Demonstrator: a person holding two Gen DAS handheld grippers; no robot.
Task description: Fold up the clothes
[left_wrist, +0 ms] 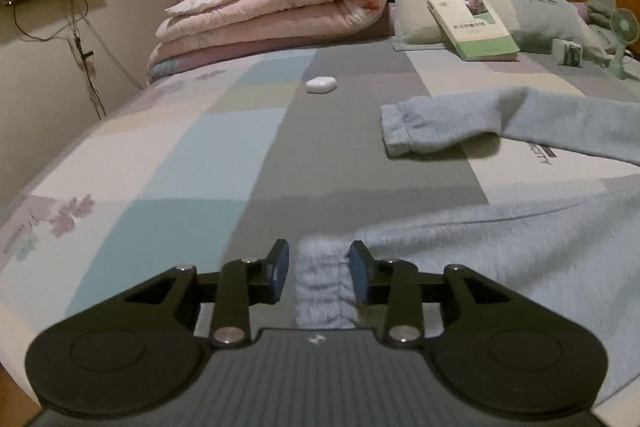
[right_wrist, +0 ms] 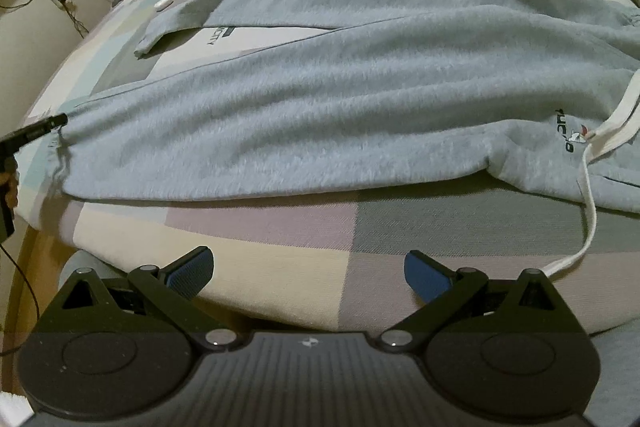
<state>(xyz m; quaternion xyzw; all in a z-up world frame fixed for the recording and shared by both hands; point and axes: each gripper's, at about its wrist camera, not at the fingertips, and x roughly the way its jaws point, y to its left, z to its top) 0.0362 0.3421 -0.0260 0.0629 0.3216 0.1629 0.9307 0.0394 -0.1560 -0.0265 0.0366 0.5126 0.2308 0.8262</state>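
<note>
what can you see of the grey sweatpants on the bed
The grey sweatpants look like soft fleecy cotton, lying flat and slightly rumpled across the patchwork bedsheet, legs spread apart toward ribbed cuffs. One cuff sits between the fingers of the left gripper, which are not closed on it; the far cuff rests free on the sheet. Near the waist there is a small dark embroidered logo and a white drawstring trailing over the sheet. The right gripper is open, short of the fabric.

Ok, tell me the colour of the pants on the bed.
Light grey-blue pants; the right wrist view shows them best.
</note>
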